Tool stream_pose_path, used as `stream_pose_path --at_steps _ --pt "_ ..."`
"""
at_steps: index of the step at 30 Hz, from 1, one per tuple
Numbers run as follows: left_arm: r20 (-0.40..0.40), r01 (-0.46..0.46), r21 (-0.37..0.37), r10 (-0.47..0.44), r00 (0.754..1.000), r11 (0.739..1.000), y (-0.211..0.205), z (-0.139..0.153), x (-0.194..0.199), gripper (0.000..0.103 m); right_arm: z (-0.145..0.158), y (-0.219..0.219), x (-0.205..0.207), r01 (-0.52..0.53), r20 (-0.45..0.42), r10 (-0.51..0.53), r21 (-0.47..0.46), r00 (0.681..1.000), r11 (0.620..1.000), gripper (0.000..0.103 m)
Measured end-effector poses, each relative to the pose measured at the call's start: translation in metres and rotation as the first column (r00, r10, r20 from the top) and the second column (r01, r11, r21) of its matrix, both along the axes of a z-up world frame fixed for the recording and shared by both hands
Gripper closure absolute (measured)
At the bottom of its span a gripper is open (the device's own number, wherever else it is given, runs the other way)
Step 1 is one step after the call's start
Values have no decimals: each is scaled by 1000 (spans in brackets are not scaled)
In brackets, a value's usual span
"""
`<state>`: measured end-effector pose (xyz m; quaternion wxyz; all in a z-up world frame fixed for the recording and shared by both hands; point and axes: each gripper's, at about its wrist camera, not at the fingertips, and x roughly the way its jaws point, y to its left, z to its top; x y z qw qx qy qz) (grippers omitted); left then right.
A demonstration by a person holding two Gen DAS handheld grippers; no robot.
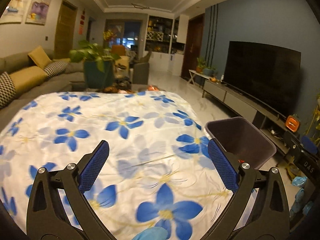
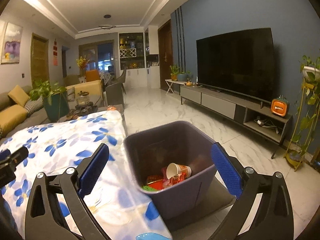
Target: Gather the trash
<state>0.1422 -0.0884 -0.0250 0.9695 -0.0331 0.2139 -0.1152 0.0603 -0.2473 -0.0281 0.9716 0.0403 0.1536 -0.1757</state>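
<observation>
Nearest the viewer, left gripper (image 1: pixel 158 166) and right gripper (image 2: pixel 160 169) both gape, carrying nothing. Beyond, the floral cloth (image 1: pixel 124 140) looks bare; a paper cup (image 2: pixel 177 170) and wrappers lie inside the bin (image 2: pixel 140 140) beside it. Risk: a low sweep snagging cloth or knocking the bin.

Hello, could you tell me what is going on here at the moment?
A person is collecting trash with a handheld gripper in each hand. Both the left gripper and the right gripper are open and hold nothing. The table with the flowered cloth shows no trash on the part in view. The bin beside it on the floor already holds a paper cup and some wrappers, with the right gripper above it.
</observation>
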Motion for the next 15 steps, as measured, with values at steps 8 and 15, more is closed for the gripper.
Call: stream_pose_path --at_steps 8,15 --pt "41 -39 31 38 998 999 35 9 -51 6 4 43 -32 -32 -23 31 -32 999 999 6" --pt "52 -89 39 87 995 995 66 5 -84 6 3 74 -62 -74 -35 73 -41 997 996 6"
